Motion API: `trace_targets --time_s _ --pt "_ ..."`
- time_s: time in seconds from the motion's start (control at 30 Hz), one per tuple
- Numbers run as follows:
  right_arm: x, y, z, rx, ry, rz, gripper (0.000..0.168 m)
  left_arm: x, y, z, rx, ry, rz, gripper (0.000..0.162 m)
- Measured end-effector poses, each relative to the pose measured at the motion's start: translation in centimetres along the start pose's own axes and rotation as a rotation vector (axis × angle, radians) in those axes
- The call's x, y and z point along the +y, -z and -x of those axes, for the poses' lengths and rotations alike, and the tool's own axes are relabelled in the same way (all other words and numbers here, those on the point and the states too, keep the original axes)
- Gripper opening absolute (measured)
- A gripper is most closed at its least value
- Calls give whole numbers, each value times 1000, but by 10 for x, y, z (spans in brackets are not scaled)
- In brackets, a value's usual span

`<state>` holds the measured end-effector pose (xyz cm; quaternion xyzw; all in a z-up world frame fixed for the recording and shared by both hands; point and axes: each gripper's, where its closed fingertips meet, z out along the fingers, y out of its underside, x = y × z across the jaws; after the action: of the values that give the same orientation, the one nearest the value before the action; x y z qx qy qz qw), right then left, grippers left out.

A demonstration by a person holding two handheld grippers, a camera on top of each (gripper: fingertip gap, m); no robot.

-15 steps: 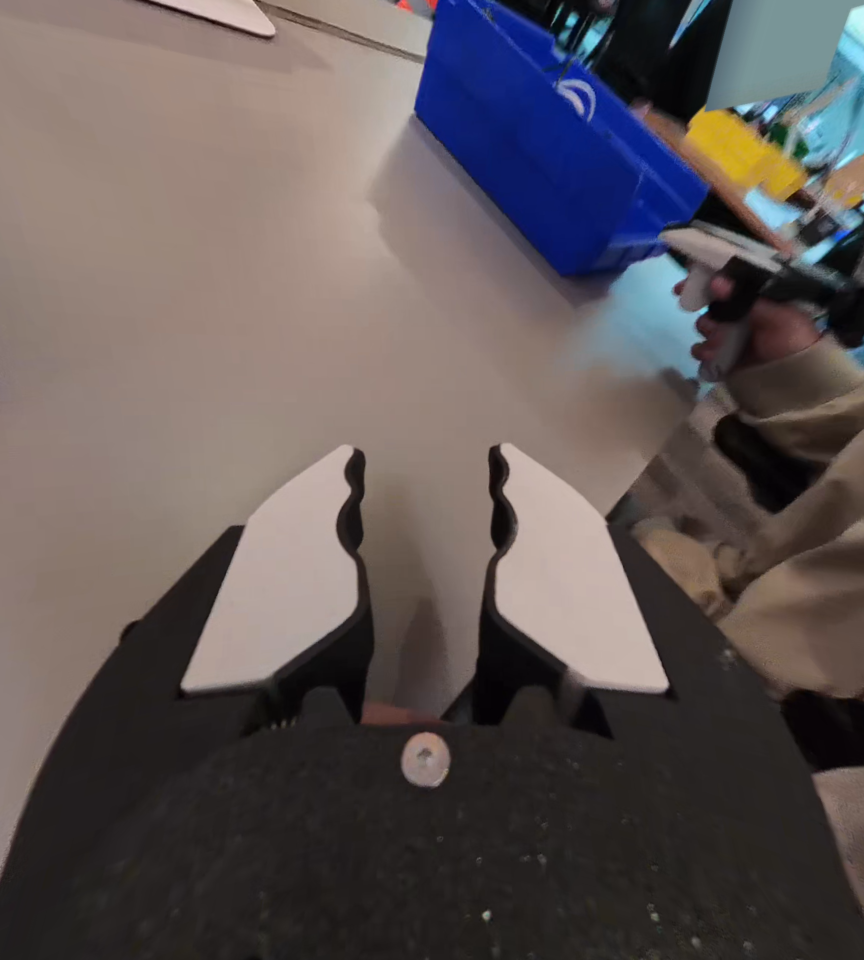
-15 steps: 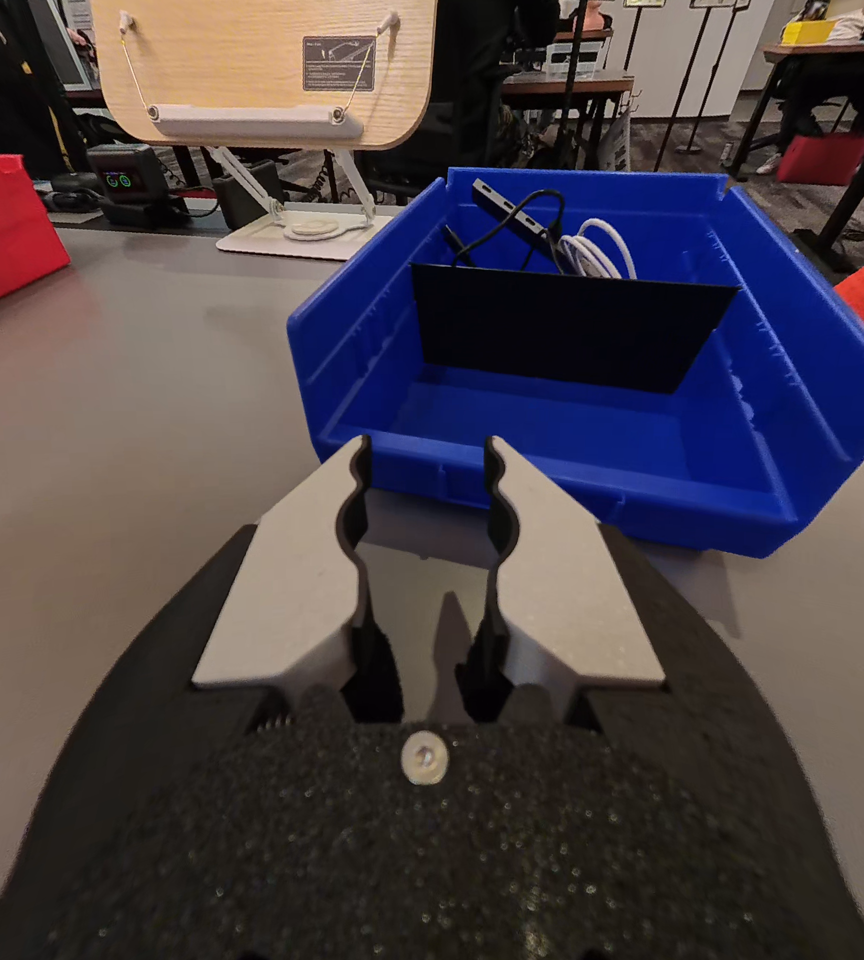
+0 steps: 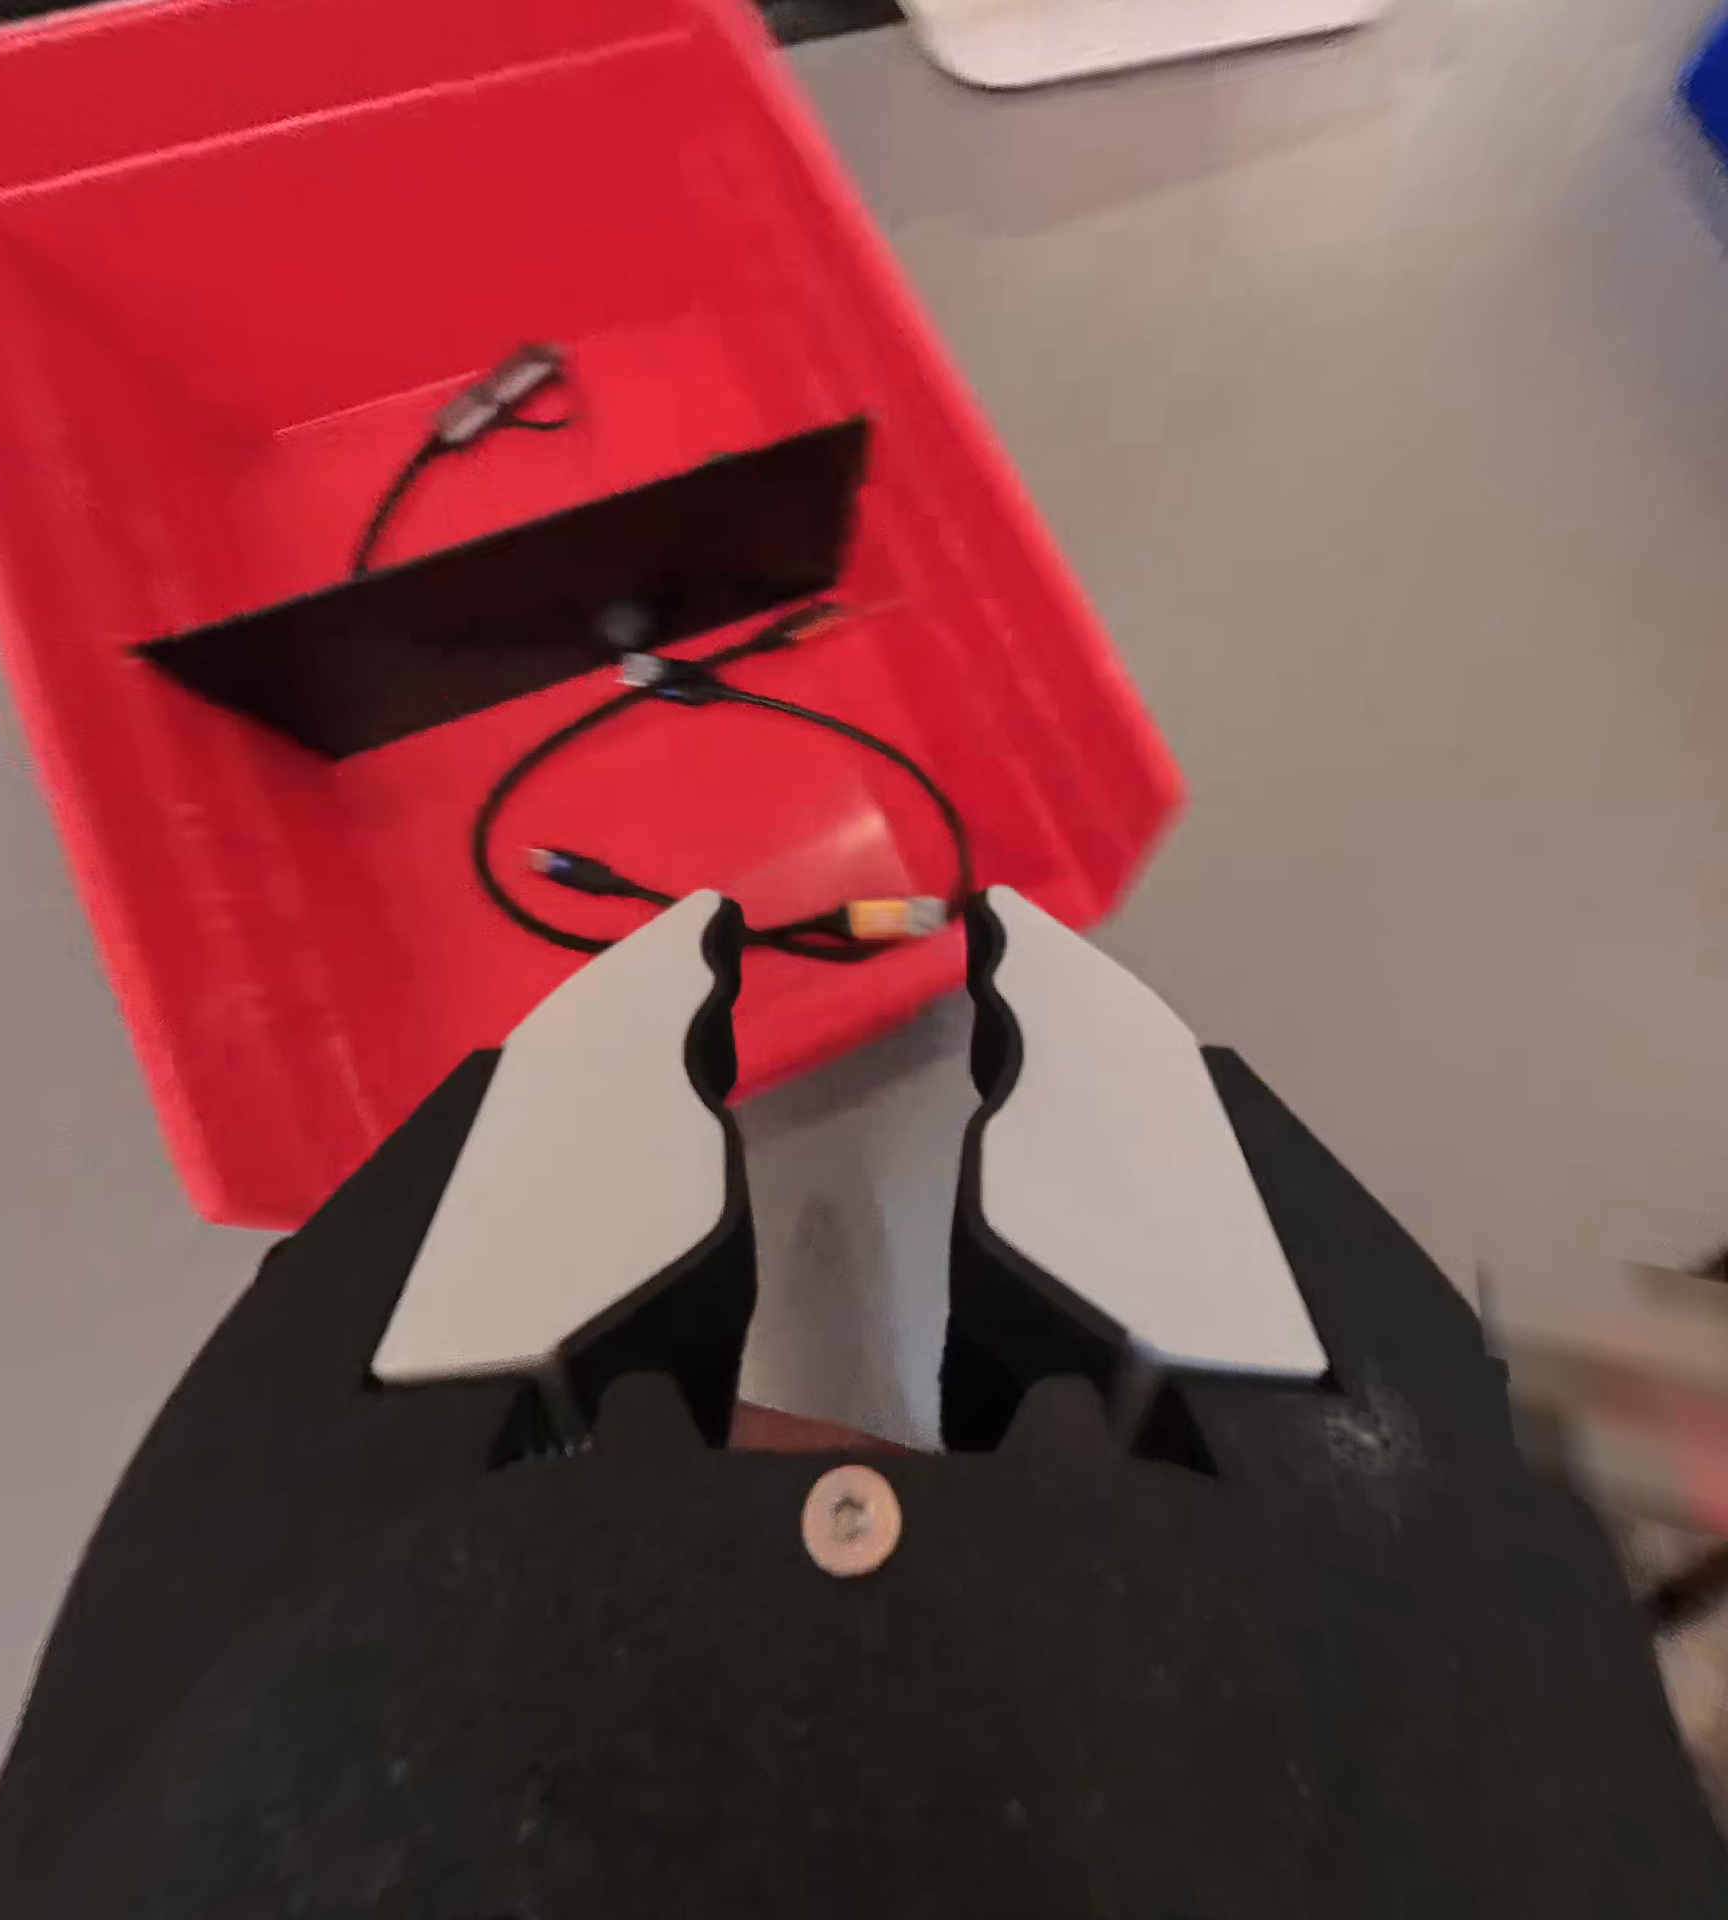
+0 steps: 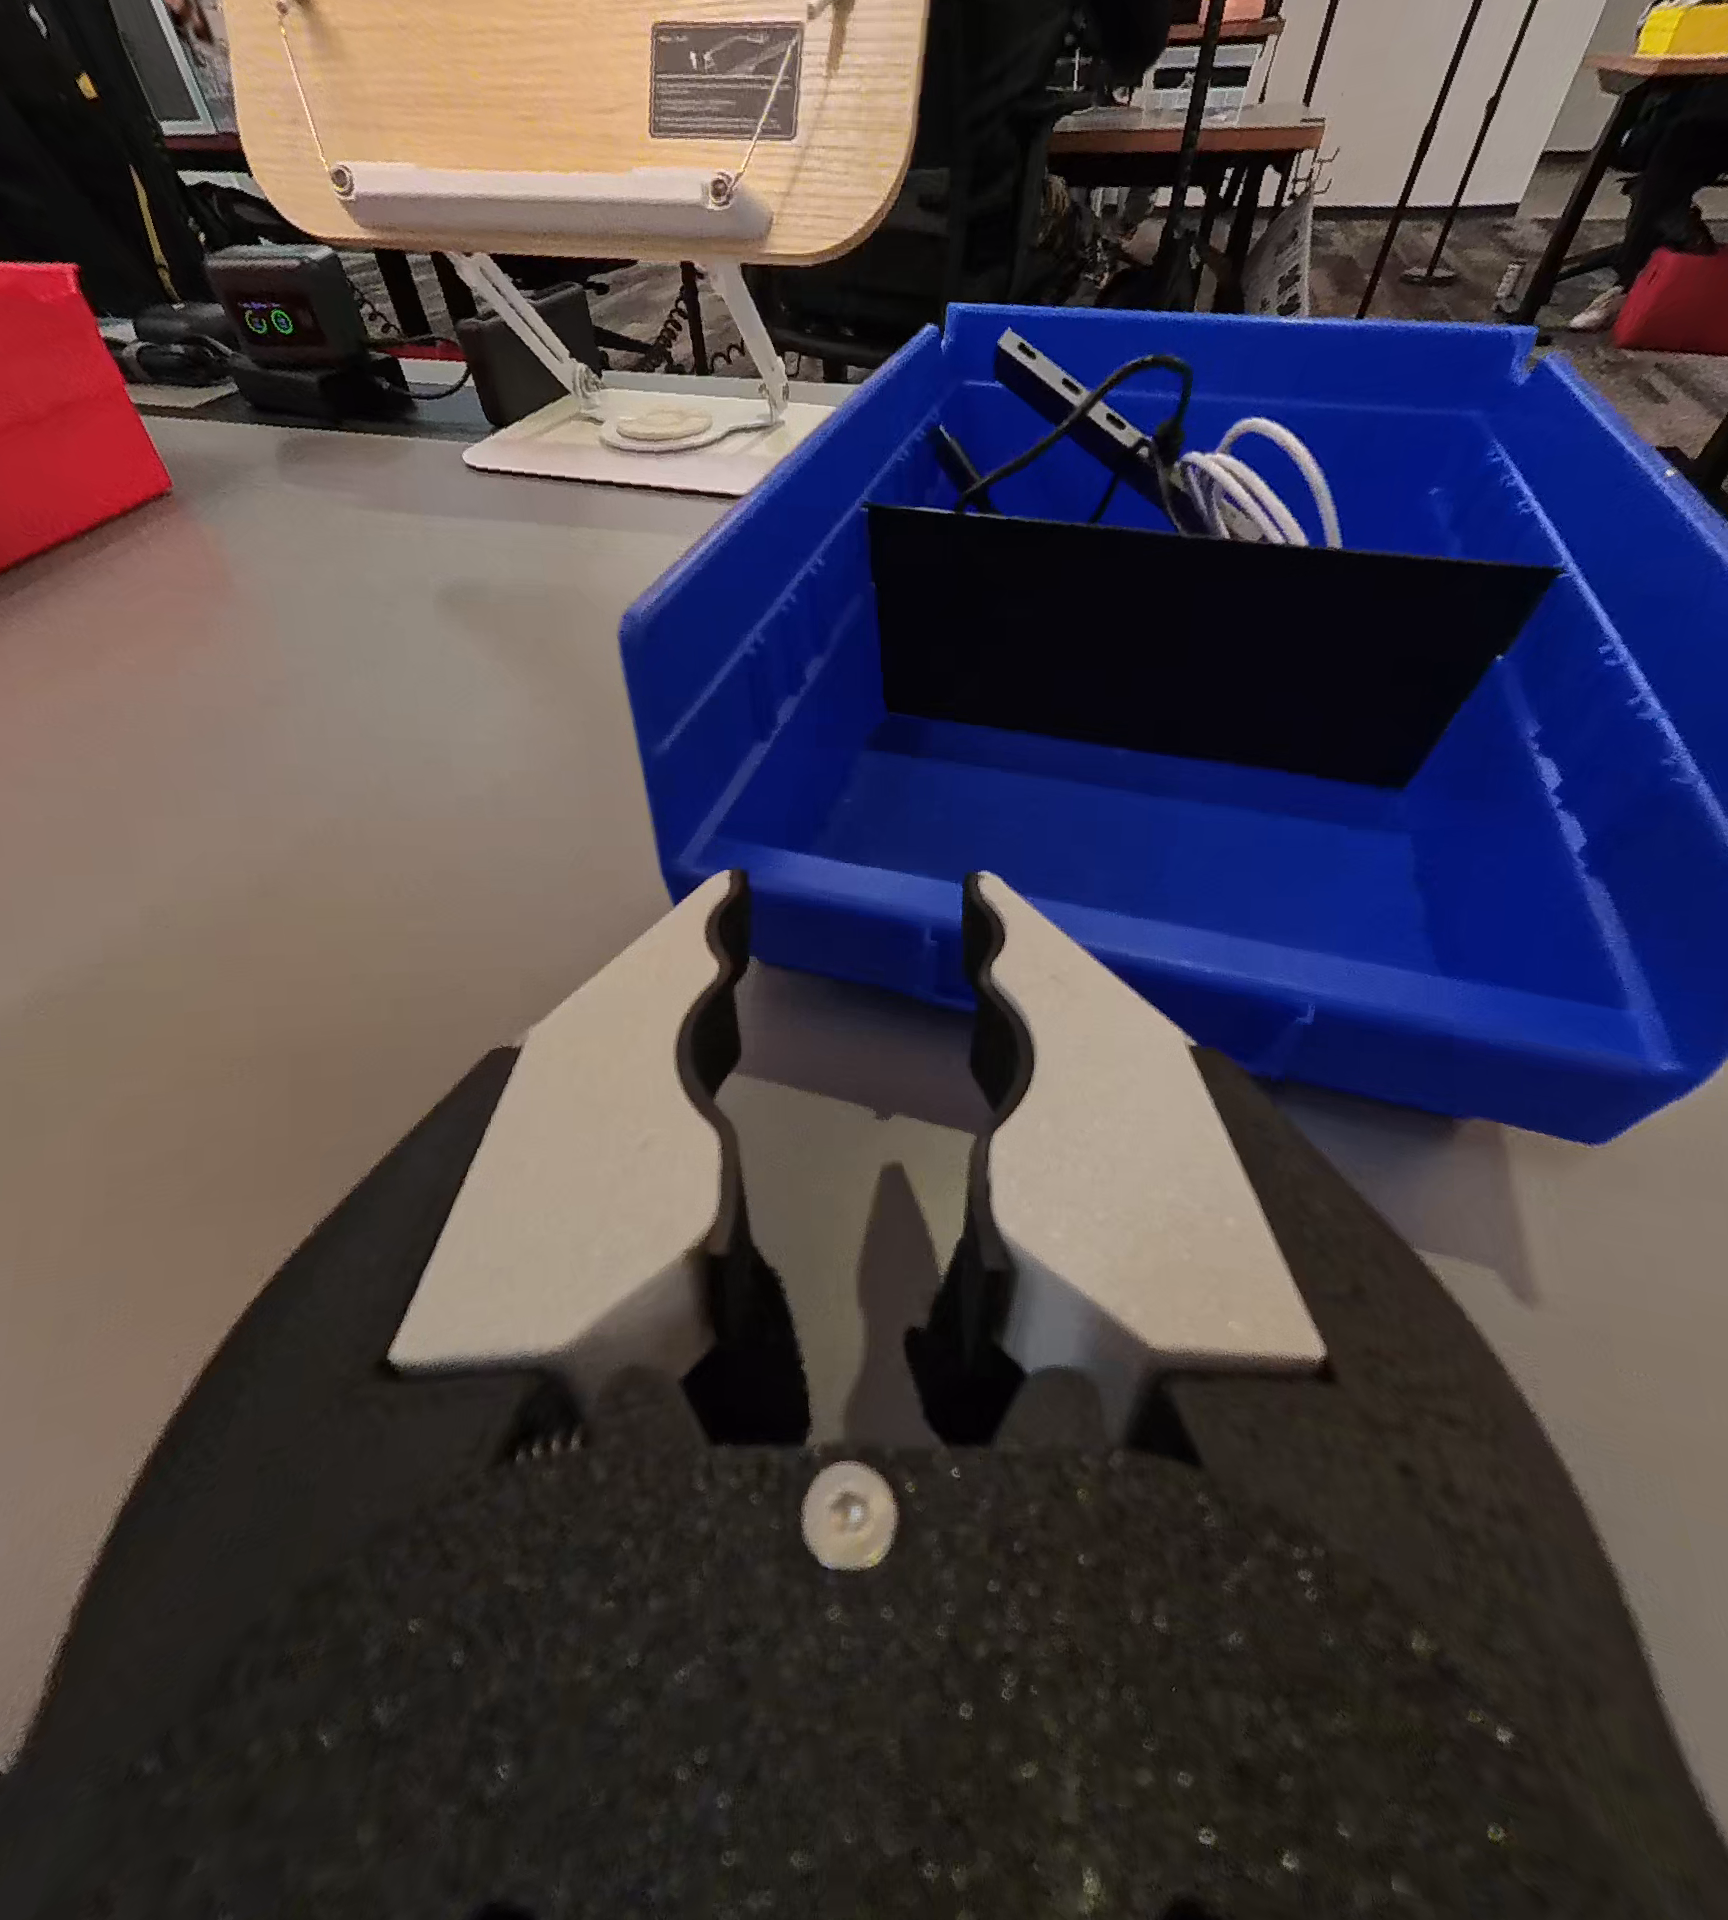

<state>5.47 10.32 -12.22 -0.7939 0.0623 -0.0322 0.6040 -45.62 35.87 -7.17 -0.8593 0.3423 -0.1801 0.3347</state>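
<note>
Two storage bins sit on your grey table [image 4: 268, 779]; the blue bin [image 4: 1722, 831] lies just beyond your right gripper [image 4: 852, 894], whose jaws stand apart and hold nothing, low over the tabletop; a black divider [image 4: 1182, 655] splits that bin, and behind it rest a coiled white cable [image 4: 1255, 488] and a dark hub [image 4: 1068, 400] with a black lead; the near compartment is bare. Your left gripper [image 3: 847, 909] hangs above the near edge of the red bin [image 3: 340, 260], jaws parted and empty; a black divider [image 3: 527, 613] crosses it too; a looped black cable [image 3: 714, 810] with an orange-tipped plug [image 3: 891, 920] lies in the near compartment, just past your fingertips; another small cable [image 3: 465, 436] lies behind the divider.
</note>
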Motion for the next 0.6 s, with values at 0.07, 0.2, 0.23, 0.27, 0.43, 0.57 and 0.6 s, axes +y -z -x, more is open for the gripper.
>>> trace_targets --time_s 0.07,0.2,0.23,0.27,0.43,0.57,0.6 --pt "-1 0 1 3 7 -3 39 -6 -22 30 -37 102 76 45" --pt "-2 2 -1 8 2 -8 39 3 -80 57 -57 228 298 57" --pt "-3 3 -2 11 -2 -12 39 8 -92 64 -77 232 345 56" --pt "-3 4 -3 12 -8 -15 39 13 -102 72 -109 213 384 55" --pt "-1 7 -9 4 -43 -20 39 18 -123 101 -211 10 459 50" --pt "-1 7 -8 -17 -61 -23 39 25 -131 90 -123 -73 497 42" --pt "-1 7 -7 -24 -63 -23 39 25 -133 89 -114 -79 499 42"
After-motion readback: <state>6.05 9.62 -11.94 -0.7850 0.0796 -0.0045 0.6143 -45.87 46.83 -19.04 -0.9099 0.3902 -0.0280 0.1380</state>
